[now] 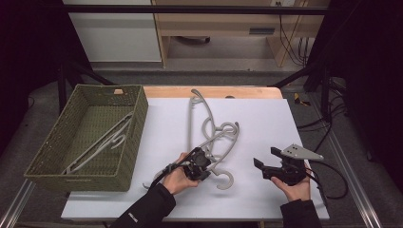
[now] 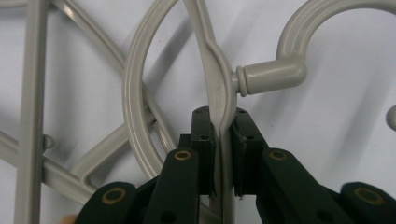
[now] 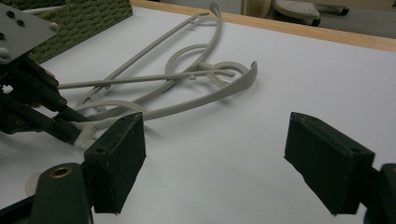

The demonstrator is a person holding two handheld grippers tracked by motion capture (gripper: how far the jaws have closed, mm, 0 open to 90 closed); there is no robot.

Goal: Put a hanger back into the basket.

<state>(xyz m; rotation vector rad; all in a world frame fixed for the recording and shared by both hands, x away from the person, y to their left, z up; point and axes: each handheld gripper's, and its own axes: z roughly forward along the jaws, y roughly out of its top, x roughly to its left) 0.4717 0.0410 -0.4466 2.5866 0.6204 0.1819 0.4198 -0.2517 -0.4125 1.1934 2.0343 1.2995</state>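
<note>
Two grey plastic hangers (image 1: 192, 121) lie crossed on the white table top (image 1: 266, 118). My left gripper (image 1: 205, 165) is shut on the curved body of the nearer hanger (image 2: 215, 65), just beside the neck of its hook (image 2: 292, 35). That hook (image 1: 226, 182) points toward the front edge. My right gripper (image 1: 267, 158) stands open to the right of the hangers, with nothing between its jaws. In the right gripper view the right gripper (image 3: 219, 140) faces the hanger pile (image 3: 187, 77) and the left gripper (image 3: 32, 100) beyond.
A green woven basket (image 1: 135, 121) stands at the left with a third grey hanger (image 1: 102, 142) lying in it. The basket corner (image 3: 88, 16) sits behind the pile. A wooden table edge (image 1: 214, 91) runs along the back. Cables trail at the right.
</note>
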